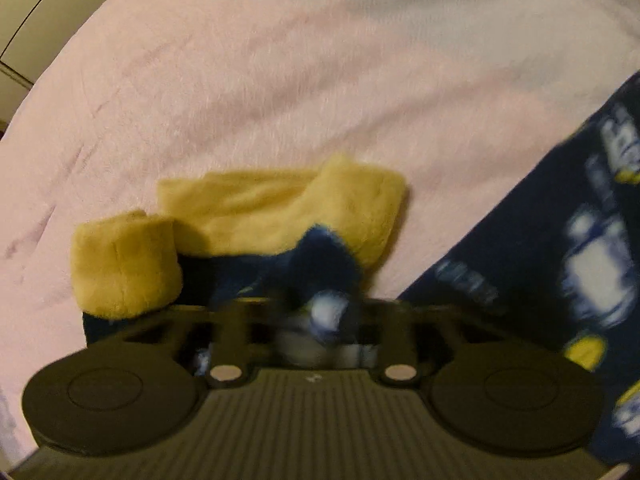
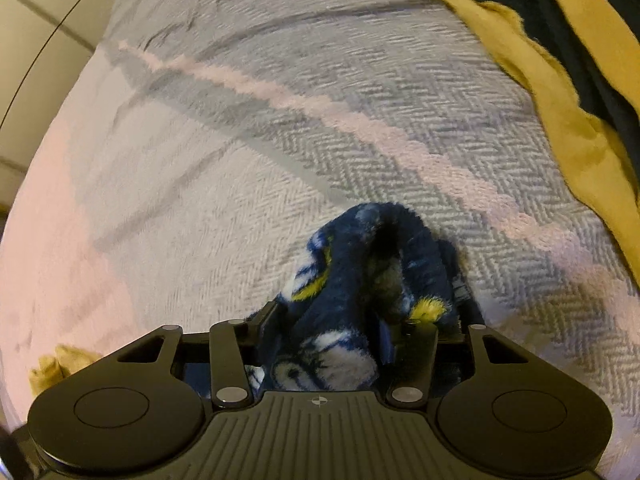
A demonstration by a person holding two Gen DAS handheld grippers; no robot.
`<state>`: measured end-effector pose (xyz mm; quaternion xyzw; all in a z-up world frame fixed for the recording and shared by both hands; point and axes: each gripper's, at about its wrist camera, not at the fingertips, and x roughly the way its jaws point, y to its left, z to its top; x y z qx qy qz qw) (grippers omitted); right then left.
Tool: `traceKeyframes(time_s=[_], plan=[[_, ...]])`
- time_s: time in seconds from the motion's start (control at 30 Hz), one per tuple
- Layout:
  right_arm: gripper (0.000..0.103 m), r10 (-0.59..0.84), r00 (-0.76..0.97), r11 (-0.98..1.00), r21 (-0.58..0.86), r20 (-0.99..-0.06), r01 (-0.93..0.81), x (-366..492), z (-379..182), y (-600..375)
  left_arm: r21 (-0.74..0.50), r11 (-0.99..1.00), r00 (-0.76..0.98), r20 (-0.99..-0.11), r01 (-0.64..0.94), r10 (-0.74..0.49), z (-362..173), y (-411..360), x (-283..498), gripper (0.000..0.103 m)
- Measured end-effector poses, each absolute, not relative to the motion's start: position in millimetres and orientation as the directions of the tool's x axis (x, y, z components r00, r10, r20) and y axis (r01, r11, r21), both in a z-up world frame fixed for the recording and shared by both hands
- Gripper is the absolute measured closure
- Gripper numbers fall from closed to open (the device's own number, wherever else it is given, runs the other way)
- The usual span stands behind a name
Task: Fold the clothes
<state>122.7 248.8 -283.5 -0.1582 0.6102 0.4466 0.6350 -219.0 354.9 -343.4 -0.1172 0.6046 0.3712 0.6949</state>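
Left wrist view: left tongs tight on navy fleece garment.

Navy printed garment plush fleece, yellow cuffs fuzzy; pink blanket soft, matt.

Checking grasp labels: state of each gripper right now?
Left gripper: shut on navy fleece garment.
Right gripper: shut on a bunch of the same fleece.
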Motion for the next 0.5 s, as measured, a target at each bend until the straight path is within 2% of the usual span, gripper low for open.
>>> traceKeyframes(time_s=[0.03, 0.17, 0.27, 0.37, 0.5], plan=[[0.092, 0.368, -0.143, 0.531, 0.333, -0.919, -0.779, 119.9, -282.4, 250.0, 0.256, 0.671, 0.019, -0.927, -0.695, 0.374, -337.2, 358.8, -226.2, 0.096], [0.094, 0.437, -0.126, 0.439, 0.333, -0.891, -0.835, 112.1, -250.2, 256.4, 0.142, 0.466, 0.094, -0.889, -0.874, 0.448, -283.9, 391.4, -278.6, 0.097], [0.095, 0.552, -0.137, 0.359, 0.382, -0.823, -0.852, 112.6, -200.5, 275.2, 0.056, 0.244, 0.091, -0.831, -0.968, 0.549, -221.2, 434.3, -349.0, 0.097], [0.095, 0.678, -0.160, 0.258, 0.436, -0.717, -0.863, 110.9, -138.1, 303.9, 0.011, 0.083, 0.047, -0.750, -0.996, 0.660, -147.2, 460.3, -422.6, 0.097], [0.095, 0.845, -0.172, 0.117, 0.488, -0.507, -0.865, 111.9, -44.4, 324.5, -0.129, -0.116, -0.017, -0.592, -0.985, 0.806, -32.9, 458.9, -522.4, 0.098]])
